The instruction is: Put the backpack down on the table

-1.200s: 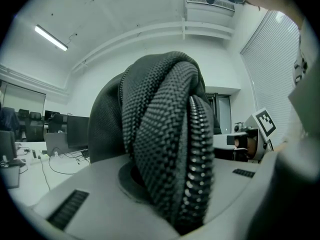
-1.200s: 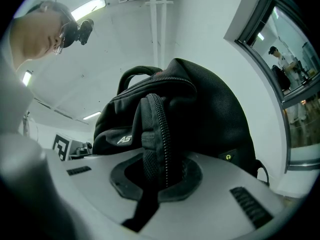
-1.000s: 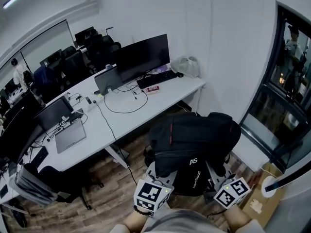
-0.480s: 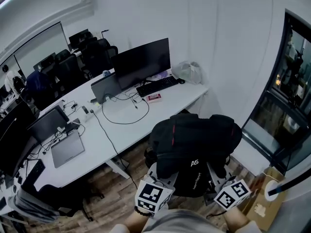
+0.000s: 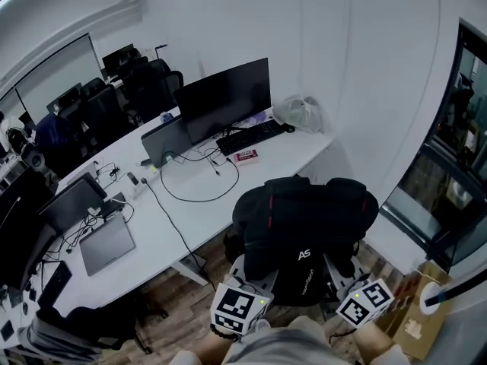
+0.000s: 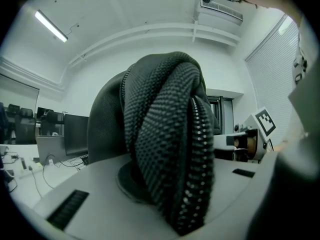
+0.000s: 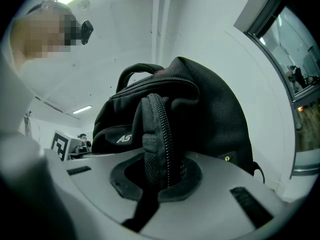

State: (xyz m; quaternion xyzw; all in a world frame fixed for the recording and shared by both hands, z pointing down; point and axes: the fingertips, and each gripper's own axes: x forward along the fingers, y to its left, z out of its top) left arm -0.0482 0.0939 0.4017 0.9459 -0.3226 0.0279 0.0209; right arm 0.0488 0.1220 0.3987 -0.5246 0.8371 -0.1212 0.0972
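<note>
The black backpack (image 5: 304, 219) is held clear of the bench (image 5: 228, 196), above the wood floor (image 5: 179, 299) near the bench's end; only the head view shows this position. The left gripper view shows the left gripper (image 6: 165, 199) pinching a mesh-padded fold of the backpack. The right gripper view shows the right gripper (image 7: 160, 176) clamped on a zipper-edged fold, beside the white "AS" lettering (image 7: 122, 139).

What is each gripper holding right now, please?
Left gripper: closed on the black fabric backpack.
Right gripper: closed on the same backpack.
</note>
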